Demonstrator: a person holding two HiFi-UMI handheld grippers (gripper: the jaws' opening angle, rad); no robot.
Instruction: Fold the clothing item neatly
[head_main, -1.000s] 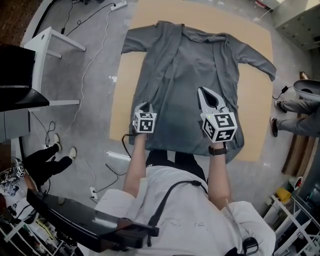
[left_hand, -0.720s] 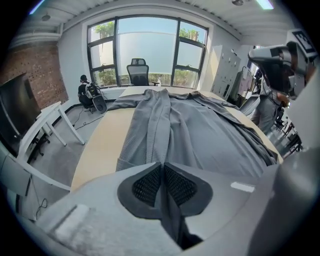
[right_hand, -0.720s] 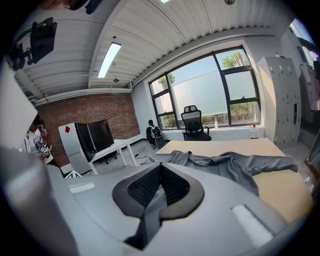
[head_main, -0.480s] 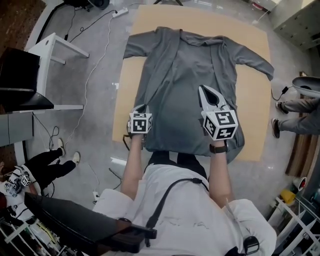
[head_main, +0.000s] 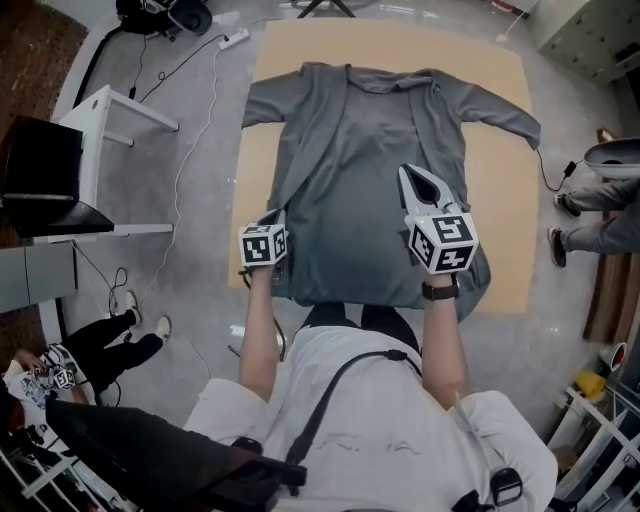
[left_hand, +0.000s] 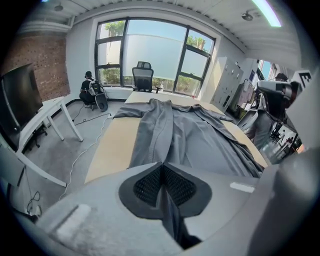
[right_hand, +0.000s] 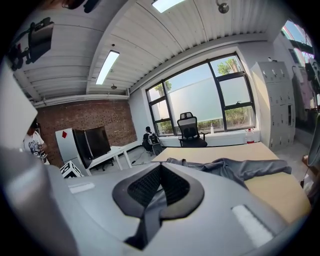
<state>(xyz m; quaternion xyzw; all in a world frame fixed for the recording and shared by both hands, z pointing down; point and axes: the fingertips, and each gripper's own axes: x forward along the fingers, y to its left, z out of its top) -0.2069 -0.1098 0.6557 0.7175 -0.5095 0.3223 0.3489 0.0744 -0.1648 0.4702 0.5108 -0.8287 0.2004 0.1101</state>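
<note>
Grey shirt (head_main: 370, 190) hem is pinched at both near corners: we see a fold clamped between the left gripper (left_hand: 162, 172) pads, jaws just closed further on it, and another in the right gripper (right_hand: 159, 172). Beyond them it lies spread on the tan table (head_main: 505, 220), collar at the far edge.

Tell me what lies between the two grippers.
In the head view, only the grey garment and its lower half span from the left gripper to the right gripper. Each gripper is shut on its fabric.
</note>
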